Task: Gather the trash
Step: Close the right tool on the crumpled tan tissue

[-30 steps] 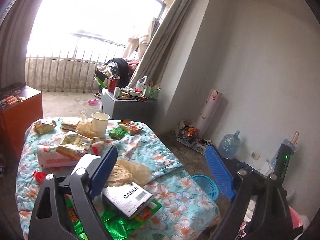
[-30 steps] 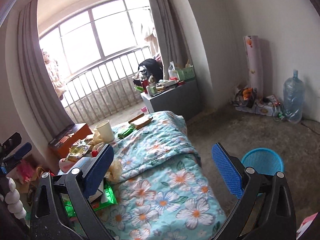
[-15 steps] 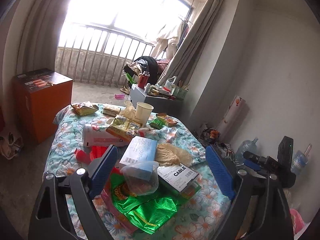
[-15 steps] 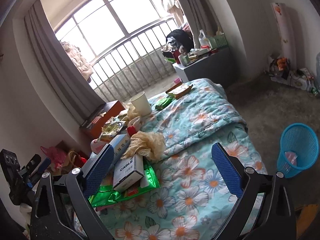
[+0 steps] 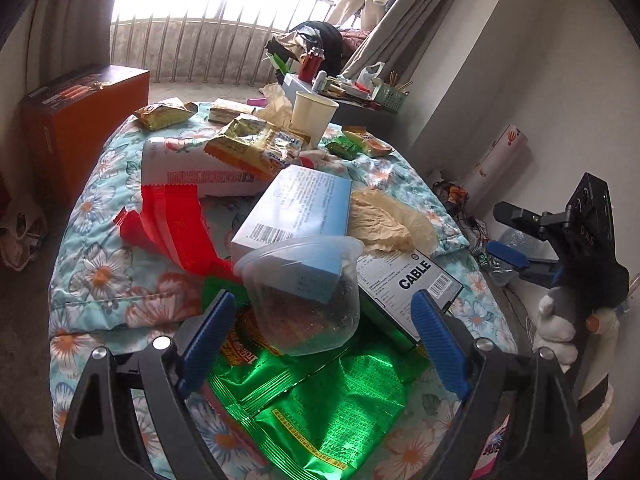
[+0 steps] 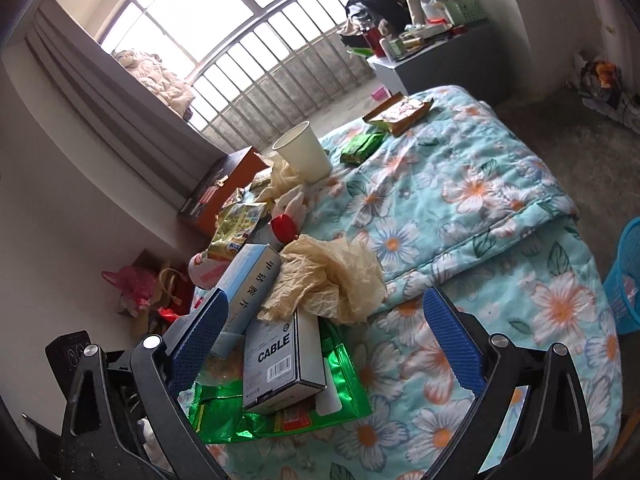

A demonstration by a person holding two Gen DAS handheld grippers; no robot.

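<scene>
Trash lies piled on a floral quilt [image 5: 104,272]. In the left wrist view my open left gripper [image 5: 320,344] hovers with its blue fingers either side of a clear plastic cup [image 5: 308,296] lying on a green foil wrapper [image 5: 328,408]. Behind are a pale blue box [image 5: 300,208], a "CABLE" box [image 5: 404,276], crumpled tan paper [image 5: 384,216], a red wrapper [image 5: 176,220] and a paper cup [image 5: 312,116]. In the right wrist view my open right gripper [image 6: 324,344] hovers over the CABLE box [image 6: 280,360], below the tan paper [image 6: 332,280]. The paper cup [image 6: 304,152] stands farther back.
A blue waste basket [image 6: 624,280] stands on the floor at the right edge of the right wrist view. An orange cabinet [image 5: 80,120] is left of the bed. A cluttered grey stand [image 6: 436,60] sits by the window. Snack packets [image 6: 400,114] lie on the far quilt.
Both grippers have moved down and closer to the trash pile. The left gripper now straddles the clear cup. The right gripper now frames the CABLE box. Both stay open.
</scene>
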